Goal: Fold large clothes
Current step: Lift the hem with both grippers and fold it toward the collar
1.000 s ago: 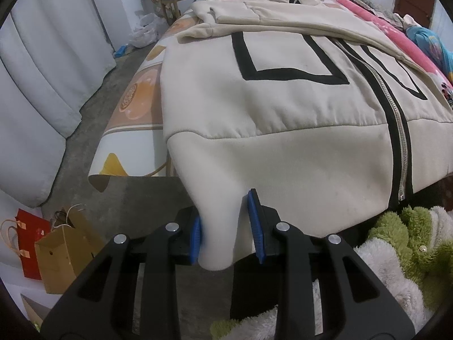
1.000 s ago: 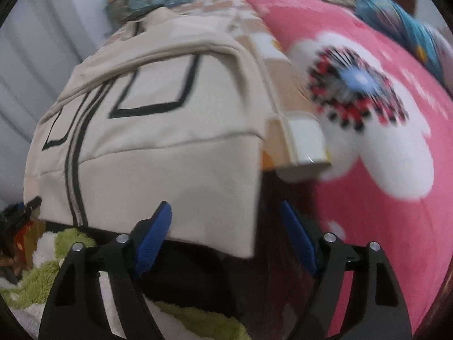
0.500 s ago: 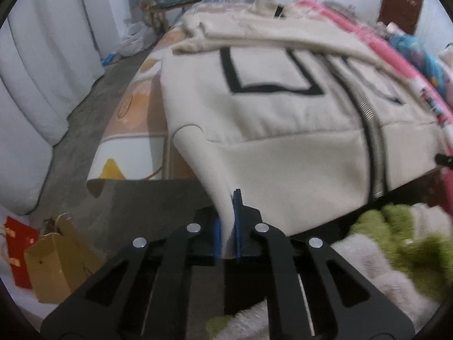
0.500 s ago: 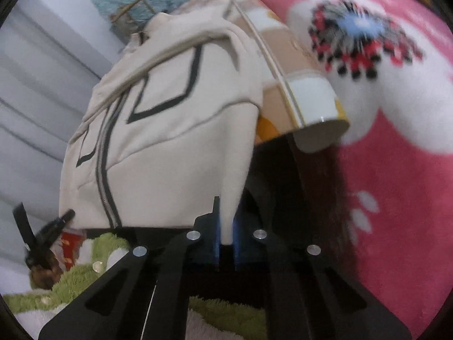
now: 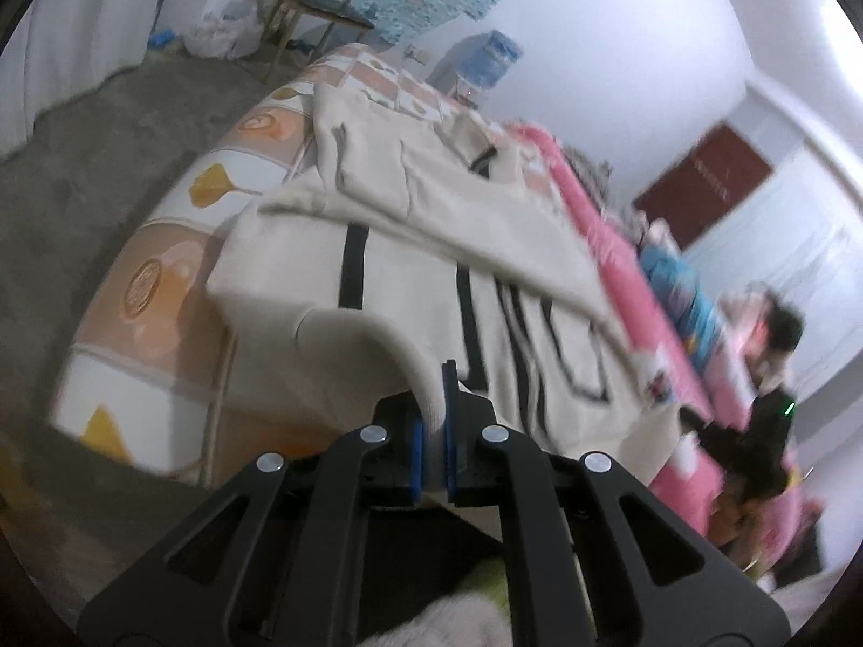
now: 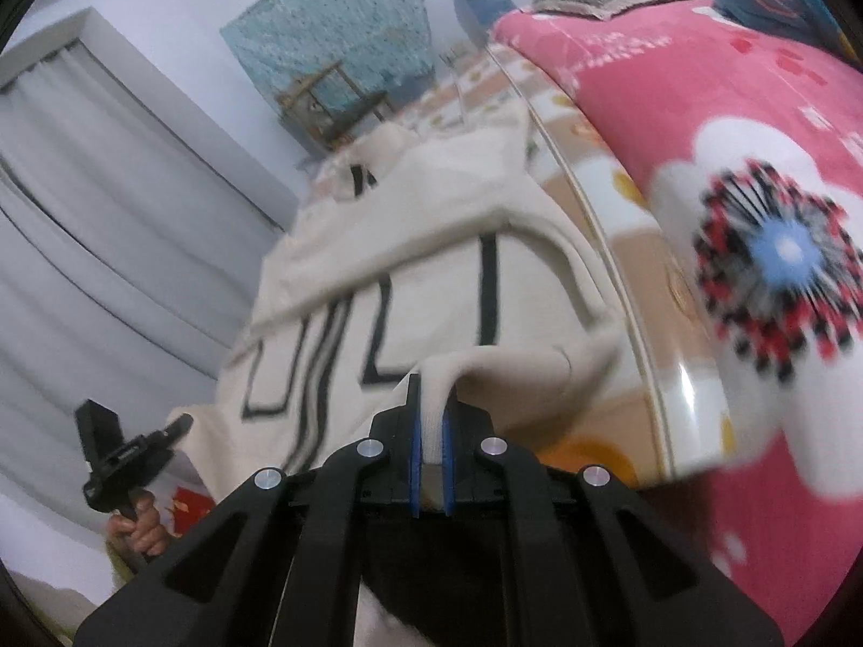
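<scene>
Nearest us, our left gripper (image 5: 433, 434) is clamped on one bottom corner of the jacket (image 5: 410, 248), the cream cloth pinched between its blue pads (image 5: 414, 453). Our right gripper (image 6: 430, 450) is likewise closed on the other bottom corner, hem cloth bunched between the pads. From both grips the hem curls up off the bed (image 5: 162, 291), while the rest of the jacket lies flat along it, front up, black stripes and zip showing, sleeves laid across the chest, hood at the far end. Beside it lies a pink blanket (image 6: 728, 172).

We judge the cloth thick, soft and fairly heavy: it will sag between the two corners and drag on the sheet, though it should not slip from the pads. The hem corners seem the right hold for carrying the bottom edge toward the hood.
</scene>
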Demonstrator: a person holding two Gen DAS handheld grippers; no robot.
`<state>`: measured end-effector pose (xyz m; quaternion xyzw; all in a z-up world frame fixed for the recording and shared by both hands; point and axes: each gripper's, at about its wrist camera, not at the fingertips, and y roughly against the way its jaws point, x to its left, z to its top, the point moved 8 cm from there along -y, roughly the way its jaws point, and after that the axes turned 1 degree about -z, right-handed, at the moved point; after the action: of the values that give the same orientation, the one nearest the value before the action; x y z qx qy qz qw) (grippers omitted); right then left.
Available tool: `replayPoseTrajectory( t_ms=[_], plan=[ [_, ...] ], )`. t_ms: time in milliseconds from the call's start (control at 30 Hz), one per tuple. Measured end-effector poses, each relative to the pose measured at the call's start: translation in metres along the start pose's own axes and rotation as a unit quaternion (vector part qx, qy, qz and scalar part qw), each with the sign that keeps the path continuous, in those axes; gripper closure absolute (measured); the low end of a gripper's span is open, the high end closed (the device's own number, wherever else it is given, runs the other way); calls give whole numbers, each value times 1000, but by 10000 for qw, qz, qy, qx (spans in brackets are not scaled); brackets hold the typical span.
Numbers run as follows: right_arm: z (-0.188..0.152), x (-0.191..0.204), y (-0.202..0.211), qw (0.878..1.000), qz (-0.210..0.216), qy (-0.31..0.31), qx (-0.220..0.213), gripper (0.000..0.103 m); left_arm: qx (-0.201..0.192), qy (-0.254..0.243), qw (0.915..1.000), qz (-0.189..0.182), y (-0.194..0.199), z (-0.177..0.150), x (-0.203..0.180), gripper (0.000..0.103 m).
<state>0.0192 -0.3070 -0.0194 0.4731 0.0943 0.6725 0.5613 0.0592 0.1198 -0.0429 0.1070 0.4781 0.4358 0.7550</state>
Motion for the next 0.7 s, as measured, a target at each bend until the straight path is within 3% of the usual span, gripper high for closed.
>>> replayPoseTrajectory(
  t_ms=[233,367,500,567,633,700],
  plan=[
    [59,1,-36,9993,177,-271,-191,97,-223,810,9963,-207,-24,45,33,97],
    [78,-10,-64,9993,-17,-266,-266,95,-340,1083,9934,-146,-38,59,54,93],
    [82,-31,-83,9986,-441,-148,-264,74,-605,1125,9913,329,-39,67,75,74],
    [81,-40,-77,9975,-631,-87,-316,67,-709,1174,9900,329,-31,69,82,73],
    [78,-45,-65,9964,-742,32,-404,55,-766,1059,9903,466,-21,69,84,70],
    [74,-49,-58,9952,-869,199,-406,48,-684,718,9923,738,-16,65,80,61]
  ],
)
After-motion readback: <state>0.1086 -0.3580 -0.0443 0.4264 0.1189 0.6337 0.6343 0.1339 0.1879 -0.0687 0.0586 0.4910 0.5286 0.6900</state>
